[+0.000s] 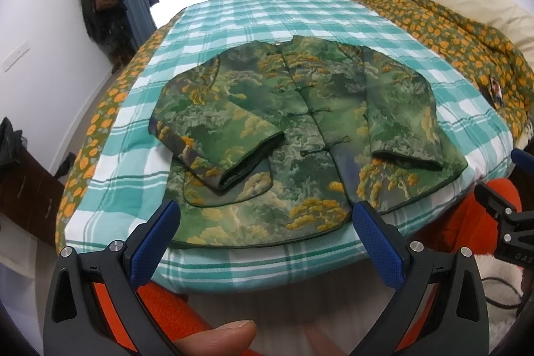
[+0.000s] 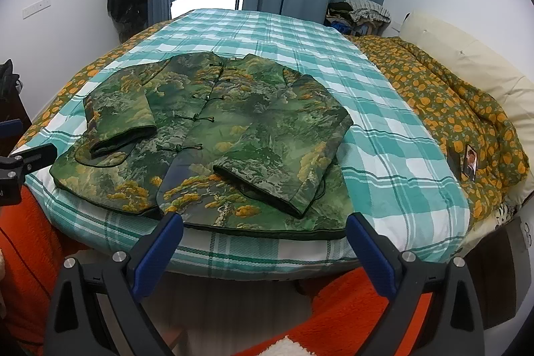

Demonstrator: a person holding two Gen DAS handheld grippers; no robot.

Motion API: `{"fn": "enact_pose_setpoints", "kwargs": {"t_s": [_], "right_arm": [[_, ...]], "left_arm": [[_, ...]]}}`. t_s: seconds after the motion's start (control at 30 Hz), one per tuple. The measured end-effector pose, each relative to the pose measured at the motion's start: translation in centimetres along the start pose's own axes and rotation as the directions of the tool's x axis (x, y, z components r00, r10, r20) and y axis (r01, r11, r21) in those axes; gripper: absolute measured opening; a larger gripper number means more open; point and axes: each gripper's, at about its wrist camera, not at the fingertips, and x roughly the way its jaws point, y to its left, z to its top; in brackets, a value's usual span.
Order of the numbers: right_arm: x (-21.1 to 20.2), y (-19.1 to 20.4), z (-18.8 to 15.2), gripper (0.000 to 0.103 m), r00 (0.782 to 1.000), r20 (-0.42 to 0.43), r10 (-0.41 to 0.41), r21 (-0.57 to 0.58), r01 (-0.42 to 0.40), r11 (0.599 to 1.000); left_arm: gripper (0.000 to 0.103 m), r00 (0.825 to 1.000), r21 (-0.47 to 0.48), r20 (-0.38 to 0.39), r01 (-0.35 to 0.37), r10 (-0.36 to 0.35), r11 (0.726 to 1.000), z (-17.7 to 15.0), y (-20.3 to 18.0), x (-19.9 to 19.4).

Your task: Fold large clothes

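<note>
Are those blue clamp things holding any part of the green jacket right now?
No. Both the left gripper and right gripper are open and empty, short of the jacket hem.

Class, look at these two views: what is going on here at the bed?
A person holds a hand-held gripper in each hand over the near edge of a bed. Both the left hand-held gripper and the right hand-held gripper are open and hold nothing. A green patterned jacket lies flat on the checked cover, front up and buttoned, with both sleeves folded in over its front. Neither gripper touches it.
</note>
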Motion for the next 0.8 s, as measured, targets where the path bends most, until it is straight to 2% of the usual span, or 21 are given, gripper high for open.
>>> {"fn": "enact_pose_setpoints", "kwargs": {"t_s": [0.47, 0.6, 0.7, 0.8], "right_arm": [[0.1, -0.1, 0.1, 0.1, 0.999, 0.02, 0.041, -0.021, -0.04, 0.999], [0.5, -1.5, 0.6, 0.1, 0.994, 0.037, 0.1, -0.013, -0.1, 0.995], [1.4, -3.3, 0.7, 0.102, 0.991, 0.073, 0.113, -0.041, -0.11, 0.993], [4.0, -4.1, 0.5, 0.103, 0.996, -0.001, 0.091, -0.079, -0.091, 0.993]], "left_arm": [[0.103, 0.996, -0.038, 0.059, 0.07, -0.068, 0.997, 0.4, 0.3, -1.0], [0.103, 0.995, -0.028, 0.07, 0.073, -0.071, 0.997, 0.6, 0.2, -1.3], [0.103, 0.996, -0.012, 0.066, 0.058, -0.057, 0.998, 0.6, 0.1, -1.2], [0.103, 0.997, -0.022, 0.047, 0.068, -0.066, 0.997, 0.4, 0.3, -0.8]]}}
